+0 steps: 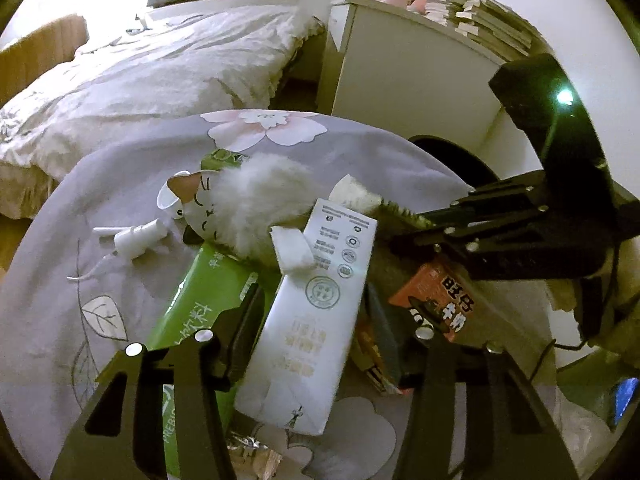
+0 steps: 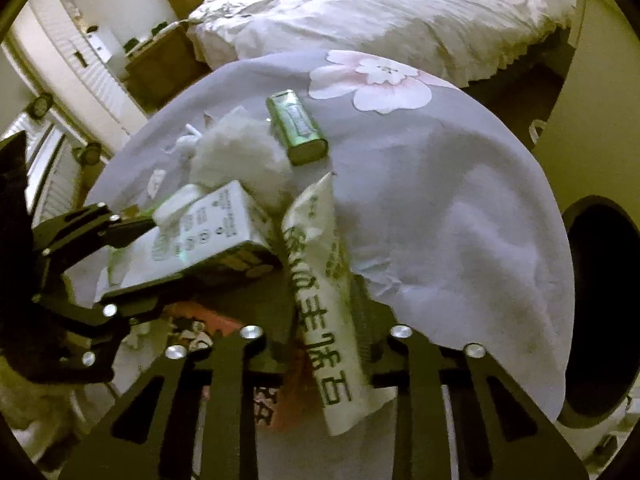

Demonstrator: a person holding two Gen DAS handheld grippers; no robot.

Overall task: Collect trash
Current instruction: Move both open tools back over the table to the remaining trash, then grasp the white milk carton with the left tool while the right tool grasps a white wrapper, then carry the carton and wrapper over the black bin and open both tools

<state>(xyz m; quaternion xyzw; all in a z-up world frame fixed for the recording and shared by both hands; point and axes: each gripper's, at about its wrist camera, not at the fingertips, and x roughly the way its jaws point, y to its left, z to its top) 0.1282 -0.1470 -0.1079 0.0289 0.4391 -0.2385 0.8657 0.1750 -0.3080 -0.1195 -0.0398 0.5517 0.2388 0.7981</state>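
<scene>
The left claw [image 1: 324, 308] is pinching the white carton [image 1: 340, 248] across its narrow width, one finger pressing on each long side, while the carton is lying slantwise on the heap in the middle of the grey flowered sheet [image 1: 120, 184]. The right claw [image 2: 324, 332] is pressed nearly together on the white pouch [image 2: 316, 240], gripping it low down with the crimped top pointing away over the sheet. Both hands are working close together, so the safest course is probably lifting one at a time, or drawing them apart while rising, so that the linkages are not knocking against each other. The carton is leaning against the plush cat [image 1: 256, 200] and overlapping the green carton [image 1: 200, 300], with the red carton [image 1: 436, 300] just beside it; raising it straight up, not dragging it, should be keeping those from sliding or tipping off. Its torn flap is standing open, so keeping that end higher seems wise in case any liquid is remaining. The pouch is looking soft and flat, so it may be slipping or folding under a light pinch; a firm hold and a slow lift are called for. The cat is likely no trash and is best left lying. Where the trash is going is not showing plainly here.
</scene>
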